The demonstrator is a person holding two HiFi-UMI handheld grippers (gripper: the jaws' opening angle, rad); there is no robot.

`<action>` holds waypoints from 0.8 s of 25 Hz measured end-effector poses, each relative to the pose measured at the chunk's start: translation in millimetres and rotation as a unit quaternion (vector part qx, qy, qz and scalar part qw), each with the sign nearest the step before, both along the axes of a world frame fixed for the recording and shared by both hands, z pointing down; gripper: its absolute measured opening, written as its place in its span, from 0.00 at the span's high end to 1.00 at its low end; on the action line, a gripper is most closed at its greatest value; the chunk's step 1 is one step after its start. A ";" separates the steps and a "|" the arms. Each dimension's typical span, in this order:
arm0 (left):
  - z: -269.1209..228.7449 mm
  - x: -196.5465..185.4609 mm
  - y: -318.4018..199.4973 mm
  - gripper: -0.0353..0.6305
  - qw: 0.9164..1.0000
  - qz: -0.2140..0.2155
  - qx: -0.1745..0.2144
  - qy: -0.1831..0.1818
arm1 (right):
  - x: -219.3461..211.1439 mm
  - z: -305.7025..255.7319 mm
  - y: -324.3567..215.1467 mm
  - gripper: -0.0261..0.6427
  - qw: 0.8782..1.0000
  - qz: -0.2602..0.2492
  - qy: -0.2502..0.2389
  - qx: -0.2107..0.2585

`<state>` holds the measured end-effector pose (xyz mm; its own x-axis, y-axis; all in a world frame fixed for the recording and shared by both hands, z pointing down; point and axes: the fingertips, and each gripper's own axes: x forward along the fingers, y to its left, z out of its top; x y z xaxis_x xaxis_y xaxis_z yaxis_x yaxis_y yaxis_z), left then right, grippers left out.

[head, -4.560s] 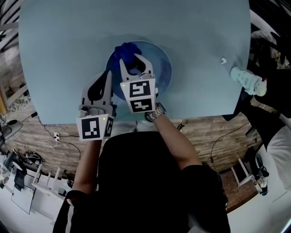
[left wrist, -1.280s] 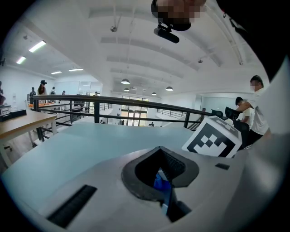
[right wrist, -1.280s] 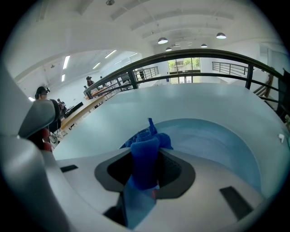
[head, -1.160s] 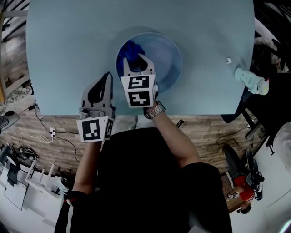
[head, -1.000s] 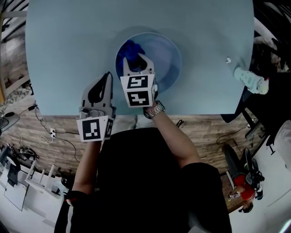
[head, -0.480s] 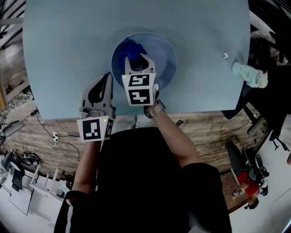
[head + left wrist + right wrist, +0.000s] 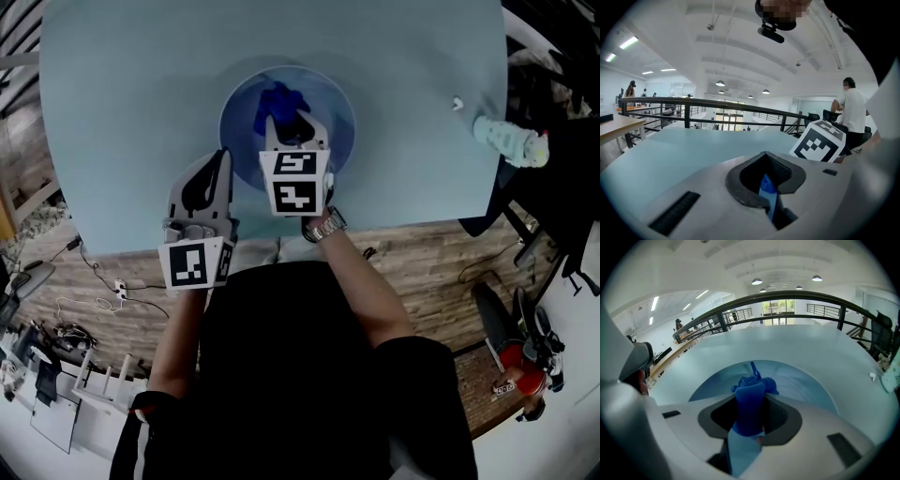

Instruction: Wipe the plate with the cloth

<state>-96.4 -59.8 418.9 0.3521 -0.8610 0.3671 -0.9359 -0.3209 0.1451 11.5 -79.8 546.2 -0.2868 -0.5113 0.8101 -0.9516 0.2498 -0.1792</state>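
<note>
Plate (image 7: 333,103): round, blue, shallow, with a paler glossy sheen across its well. It lies flat on the pale blue-grey table (image 7: 122,75), near the table's near edge and in front of the person.

Cloth (image 7: 279,97): deep blue, soft and nubbly, bunched into a wad. It rests on the plate's far left part. In the right gripper view it shows as a thick roll (image 7: 750,401) standing up between the jaws, with a thin loop at its top.

Right gripper (image 7: 293,129): over the plate, jaws clamped on the cloth from both sides.

Left gripper (image 7: 221,161): at the plate's near left rim, jaws pressed together on a thin blue sliver (image 7: 768,190), seemingly the rim itself.

Wristwatch (image 7: 325,225): on the right wrist, over the table's edge.
</note>
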 end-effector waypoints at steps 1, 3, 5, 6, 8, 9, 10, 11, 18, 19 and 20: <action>-0.6 1.8 -0.9 0.94 1.000 0.003 0.001 0.002 | 3.7 -0.3 -0.3 0.78 1.000 0.004 0.002 0.000; -2.1 4.6 -1.8 0.95 1.000 0.011 0.007 0.005 | 9.8 -1.5 -0.4 0.78 1.000 0.013 0.006 -0.001; -3.3 7.7 -3.5 0.95 1.000 0.017 0.010 0.006 | 15.4 -1.6 0.2 0.78 1.000 0.022 0.008 -0.002; -3.6 9.8 -4.4 0.95 1.000 0.019 0.011 0.007 | 18.6 -1.3 0.6 0.78 1.000 0.026 0.009 -0.003; -3.3 13.6 -4.6 0.94 1.000 0.022 0.012 0.009 | 24.8 -1.1 1.3 0.78 0.999 0.034 0.010 -0.003; -2.7 14.9 -4.2 0.95 1.000 0.024 0.011 0.008 | 27.6 -1.2 1.8 0.78 0.999 0.038 0.011 -0.004; -2.2 16.3 -3.9 0.95 1.000 0.026 0.009 0.007 | 30.3 -1.3 2.4 0.78 0.999 0.041 0.012 -0.005; -2.3 18.2 -4.0 0.95 1.000 0.029 0.009 0.006 | 33.2 -1.2 3.1 0.78 0.999 0.045 0.013 -0.007; -3.0 28.8 -4.3 0.95 0.999 0.043 0.009 0.005 | 54.1 -0.3 7.4 0.78 0.997 0.066 0.027 -0.022; -2.3 28.8 -3.7 0.94 0.999 0.042 0.007 0.003 | 56.6 -0.4 8.0 0.78 0.997 0.068 0.031 -0.024; -3.0 30.1 -3.9 0.95 0.999 0.043 0.008 0.004 | 59.4 -0.5 8.7 0.78 0.996 0.071 0.035 -0.026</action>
